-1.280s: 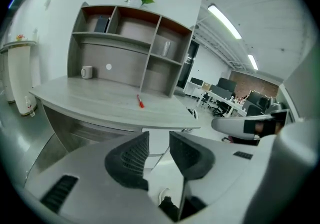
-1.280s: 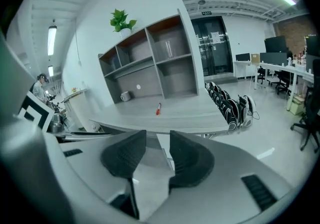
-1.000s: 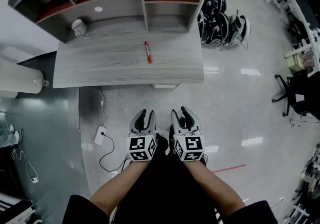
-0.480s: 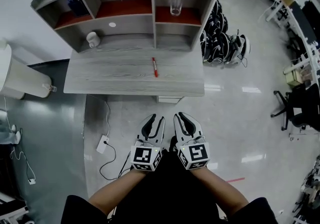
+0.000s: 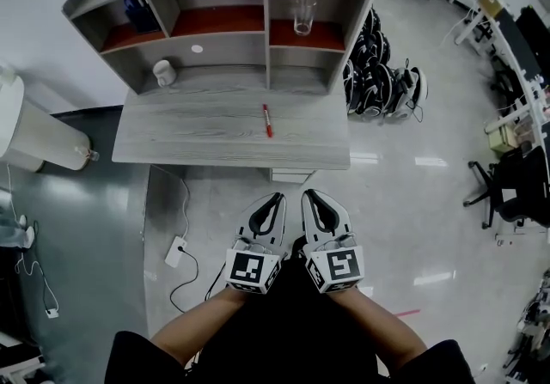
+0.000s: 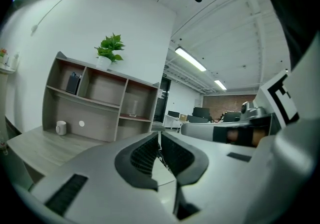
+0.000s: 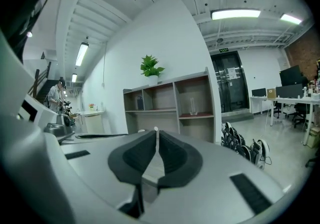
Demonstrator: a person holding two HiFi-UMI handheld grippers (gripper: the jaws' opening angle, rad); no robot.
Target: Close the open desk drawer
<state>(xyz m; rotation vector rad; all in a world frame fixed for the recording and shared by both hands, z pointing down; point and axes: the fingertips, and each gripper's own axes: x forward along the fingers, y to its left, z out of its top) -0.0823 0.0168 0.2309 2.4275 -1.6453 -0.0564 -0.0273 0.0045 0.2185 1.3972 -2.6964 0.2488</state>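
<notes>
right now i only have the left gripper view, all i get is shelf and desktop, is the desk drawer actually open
observer: yes. In the head view the pale grey desk drawer sticks out a little under the front edge of the grey wood-grain desk, right of its middle.
operator: anything lying on the desktop near it
observer: a red pen lies on the desktop, further back and slightly left of the drawer's line.
operator: what's the right hand-held gripper doing
observer: the right hand-held gripper is short of the desk, over the floor, and its jaws are closing with nothing between them.
</notes>
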